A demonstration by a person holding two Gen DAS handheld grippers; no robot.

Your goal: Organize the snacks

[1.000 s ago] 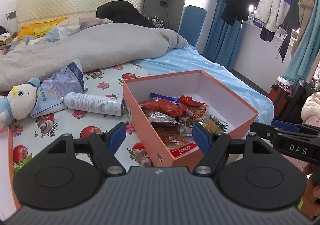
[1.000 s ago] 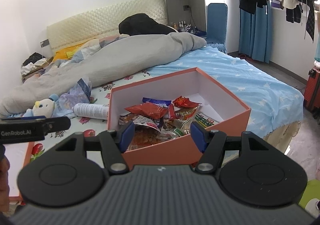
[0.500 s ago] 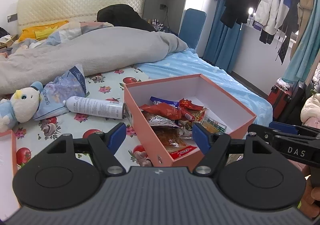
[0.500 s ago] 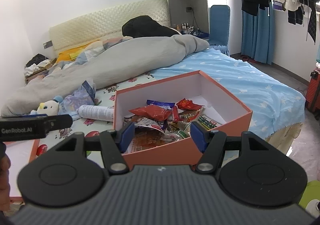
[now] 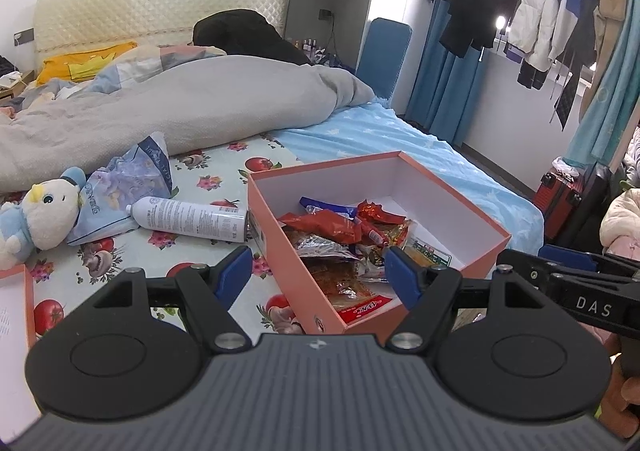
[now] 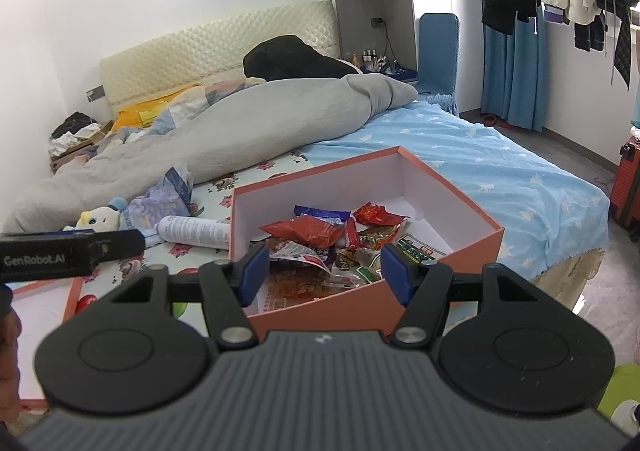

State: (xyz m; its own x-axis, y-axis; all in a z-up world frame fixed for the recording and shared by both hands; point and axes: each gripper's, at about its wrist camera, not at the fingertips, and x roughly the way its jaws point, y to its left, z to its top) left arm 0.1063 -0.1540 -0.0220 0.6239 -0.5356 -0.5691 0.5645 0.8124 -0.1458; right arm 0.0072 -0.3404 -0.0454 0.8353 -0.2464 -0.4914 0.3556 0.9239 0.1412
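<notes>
Two grippers, both spread wide, nothing between the fingers of either. Left gripper (image 5: 318, 275) hangs over the bed, blue pads apart; orange box (image 5: 288, 251) sits just ahead of it, near corner between the fingertips in view but not touched. Right gripper (image 6: 324, 271) also hovers short of the same orange box (image 6: 460, 195), its near wall straight ahead and below the pads. Snack packets (image 5: 340, 231) piled loose inside the box, toward its near-left end: red pouch, silver foil wrapper, blue-edged packet, green-labelled flat pack; far-right part of the box floor bare white. Same pile of snack packets (image 6: 336, 243) seen from the right wrist, just beyond its fingertips. White spray can (image 5: 188, 217) lies on its side ahead-left of the left gripper, its base end right by the box's left wall; contact unclear. Plush toy (image 5: 40, 211) and crumpled blue bag (image 5: 128, 179) further left. Box lid (image 5: 16, 303) at far left, partly out of frame. Grey duvet (image 5: 180, 111) beyond.
</notes>
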